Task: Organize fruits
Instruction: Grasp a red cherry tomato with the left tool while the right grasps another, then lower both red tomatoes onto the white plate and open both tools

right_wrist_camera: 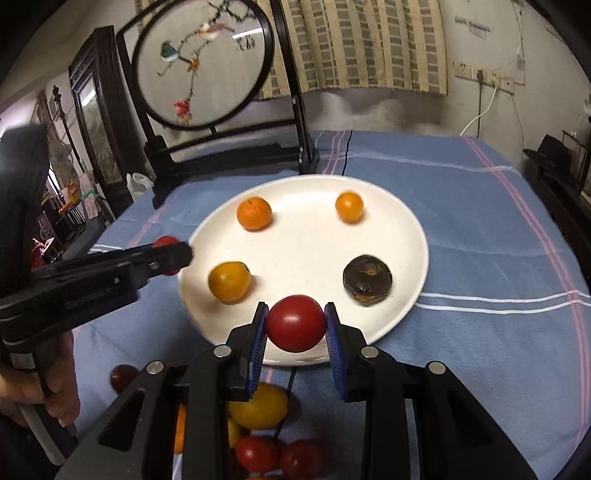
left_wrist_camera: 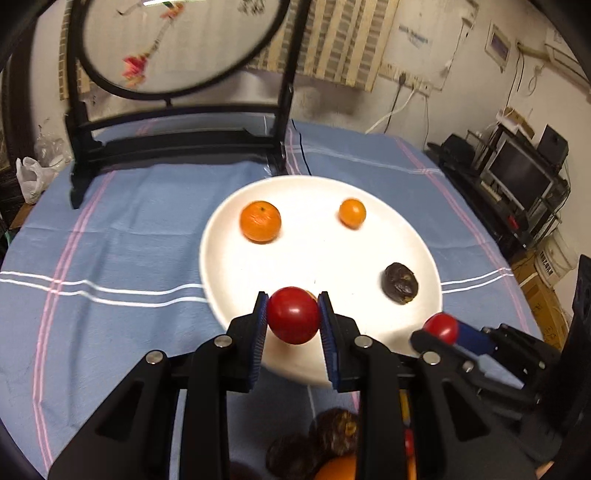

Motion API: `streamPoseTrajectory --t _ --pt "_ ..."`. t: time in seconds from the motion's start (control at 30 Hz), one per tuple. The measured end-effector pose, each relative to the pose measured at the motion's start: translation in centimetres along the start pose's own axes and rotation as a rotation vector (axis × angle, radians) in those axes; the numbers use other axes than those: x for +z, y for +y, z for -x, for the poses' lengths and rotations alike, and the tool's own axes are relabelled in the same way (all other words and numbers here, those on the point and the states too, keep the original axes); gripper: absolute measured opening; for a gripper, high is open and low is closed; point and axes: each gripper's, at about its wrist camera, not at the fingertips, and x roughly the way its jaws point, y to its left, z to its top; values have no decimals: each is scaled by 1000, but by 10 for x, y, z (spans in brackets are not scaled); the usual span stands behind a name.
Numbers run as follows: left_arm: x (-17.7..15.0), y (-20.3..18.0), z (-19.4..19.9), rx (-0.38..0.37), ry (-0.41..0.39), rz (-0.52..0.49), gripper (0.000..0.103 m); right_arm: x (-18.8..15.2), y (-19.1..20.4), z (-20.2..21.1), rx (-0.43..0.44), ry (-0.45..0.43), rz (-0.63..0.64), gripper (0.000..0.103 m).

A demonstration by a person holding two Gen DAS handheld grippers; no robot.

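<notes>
Writing: faint embossed lettering ran along the left gripper's black body in the right wrist view, too blurred to read. A blue-printed sheet (left_wrist_camera: 413, 36) on the wall, a boxed label at the right edge and calligraphy on the round embroidered screen (right_wrist_camera: 201, 61) were also illegible.

Left gripper (left_wrist_camera: 293, 317) was clamped on a red tomato (left_wrist_camera: 293, 315), blue pads pressing both sides, held over the near-left rim of the white plate (right_wrist_camera: 314, 258). In the right wrist view that gripper (right_wrist_camera: 168, 256) sat at the plate's left edge w/ its tomato (right_wrist_camera: 166, 242) mostly hidden behind a finger.

Right gripper (right_wrist_camera: 295, 325) was likewise closed on a 2nd red tomato (right_wrist_camera: 295, 323), over the plate's near rim, between the yellow fruit (right_wrist_camera: 229, 282) and the dark wrinkled fruit (right_wrist_camera: 367, 280). From the left wrist view it (left_wrist_camera: 441, 330) came in from the right, near the plate's edge.

On the plate's far side: an orange mandarin (right_wrist_camera: 254, 213) and a smaller orange fruit (right_wrist_camera: 349, 206), well apart.

Under the grippers, on the blue striped cloth (right_wrist_camera: 480, 229), lay a pile of loose fruit (right_wrist_camera: 266, 443): red, yellow and dark pieces.
</notes>
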Motion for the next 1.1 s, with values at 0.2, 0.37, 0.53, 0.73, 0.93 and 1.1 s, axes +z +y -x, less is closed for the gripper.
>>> streamPoseTrajectory --t 0.2,0.37,0.53,0.73,0.93,1.1 --pt "6 11 -20 21 -25 62 80 -1 -22 -11 -19 -13 -80 61" --pt "4 13 -6 46 -53 37 90 -6 -23 -7 -27 -16 -81 62" --pt "-1 15 4 63 -40 46 94 -10 -22 -4 -28 -4 -65 68" --pt "-26 23 20 84 -30 26 96 -11 -21 4 -33 -3 -54 70" --pt "-64 54 42 68 -46 94 98 -21 -14 23 -26 -28 -11 70" --pt "-78 72 48 76 -40 159 98 -49 -11 41 -18 -9 20 70"
